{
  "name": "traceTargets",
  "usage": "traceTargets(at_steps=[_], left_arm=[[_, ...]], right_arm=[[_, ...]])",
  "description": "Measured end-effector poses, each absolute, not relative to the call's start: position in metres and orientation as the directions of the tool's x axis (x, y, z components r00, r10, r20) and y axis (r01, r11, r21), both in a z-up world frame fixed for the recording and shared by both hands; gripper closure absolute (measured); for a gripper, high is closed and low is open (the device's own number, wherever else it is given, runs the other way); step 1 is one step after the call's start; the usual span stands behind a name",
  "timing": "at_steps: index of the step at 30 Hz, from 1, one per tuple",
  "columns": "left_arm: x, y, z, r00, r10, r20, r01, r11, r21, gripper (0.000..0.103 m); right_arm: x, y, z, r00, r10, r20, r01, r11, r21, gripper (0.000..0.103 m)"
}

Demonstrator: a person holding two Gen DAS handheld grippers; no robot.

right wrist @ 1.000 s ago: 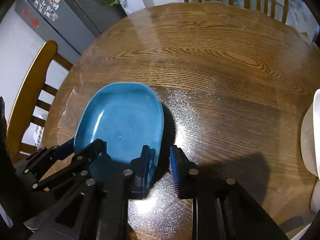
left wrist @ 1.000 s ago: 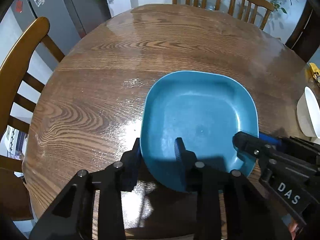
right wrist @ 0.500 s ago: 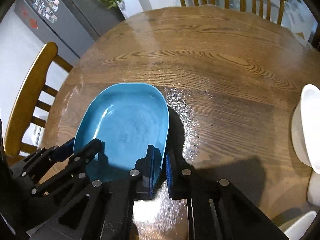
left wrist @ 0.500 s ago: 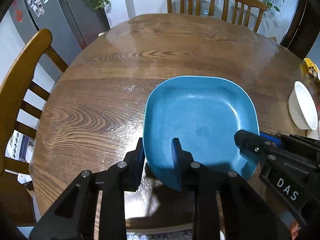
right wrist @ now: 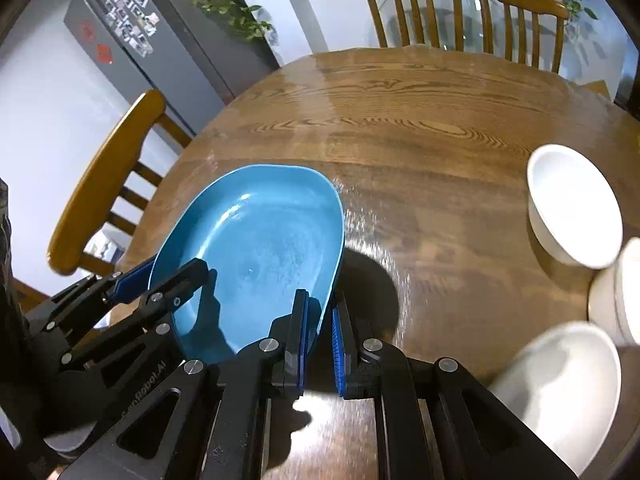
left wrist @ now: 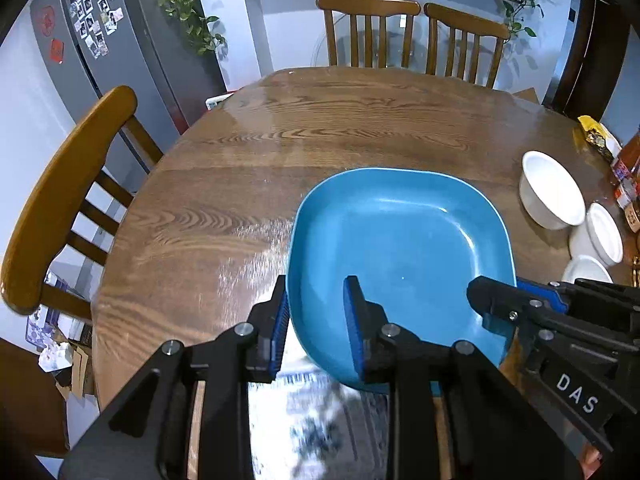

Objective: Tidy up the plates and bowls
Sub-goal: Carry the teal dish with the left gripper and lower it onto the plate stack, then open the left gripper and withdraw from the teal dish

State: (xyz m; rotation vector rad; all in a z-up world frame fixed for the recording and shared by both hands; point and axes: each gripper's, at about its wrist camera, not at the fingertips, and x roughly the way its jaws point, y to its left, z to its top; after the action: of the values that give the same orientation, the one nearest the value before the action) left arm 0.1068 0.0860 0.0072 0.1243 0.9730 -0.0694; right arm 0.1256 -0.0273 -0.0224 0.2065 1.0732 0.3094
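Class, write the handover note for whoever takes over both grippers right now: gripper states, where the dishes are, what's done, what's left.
Left hand-held gripper: shut on the near-left rim of the blue rounded-square plate.
Right hand-held gripper: shut on the plate's near-right rim.
The plate is held off the round wooden table, near edge raised.
Three white ceramic bowls sit unstacked at the table's right edge.
Done: plate gripped and lifted.
Left: set the plate down, then probably group the bowls.

I've got a round wooden table (left wrist: 320, 128) with shiny grain. Two wooden chairs (left wrist: 412, 36) sit at its far edge and another chair (left wrist: 68, 188) at the left edge. There's a grey fridge (left wrist: 120, 52) covered in photo magnets back left, a trailing plant (left wrist: 188, 12) beside it, and some snack packets (left wrist: 600, 140) at the table's right edge.
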Motion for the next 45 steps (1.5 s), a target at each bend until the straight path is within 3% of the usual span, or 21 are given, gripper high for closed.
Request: traceTargets(at_steps=[14,32,40,43,45], left_arm=[[0.044,0.107,0.000,0.542,0.022,-0.840,0.037,0.998,0.051,0.078],[0.034,0.151,-0.056,0.421,0.080,-0.904,-0.075,0.996,0.053,0.079],[0.031,0.151,-0.056,0.418,0.074,-0.906,-0.073,0.996,0.048,0.073],[0.028,0.150,-0.051,0.429,0.069,-0.901,-0.071,0.997,0.042,0.063],[0.026,0.149,-0.047,0.439,0.077,-0.895,-0.076,0.996,0.048,0.046]], right_arm=[[0.064,-0.013,-0.019,0.407,0.380,-0.831,-0.245,0.922,0.301,0.091],[0.067,0.041,-0.073,0.273,0.366,-0.890,-0.339,0.902,0.267,0.091],[0.067,0.044,-0.071,0.299,0.331,-0.895,-0.357,0.909,0.217,0.091],[0.064,0.042,-0.064,0.327,0.319,-0.890,-0.367,0.910,0.191,0.091],[0.062,0.041,-0.058,0.353,0.305,-0.885,-0.369,0.914,0.168,0.090]])
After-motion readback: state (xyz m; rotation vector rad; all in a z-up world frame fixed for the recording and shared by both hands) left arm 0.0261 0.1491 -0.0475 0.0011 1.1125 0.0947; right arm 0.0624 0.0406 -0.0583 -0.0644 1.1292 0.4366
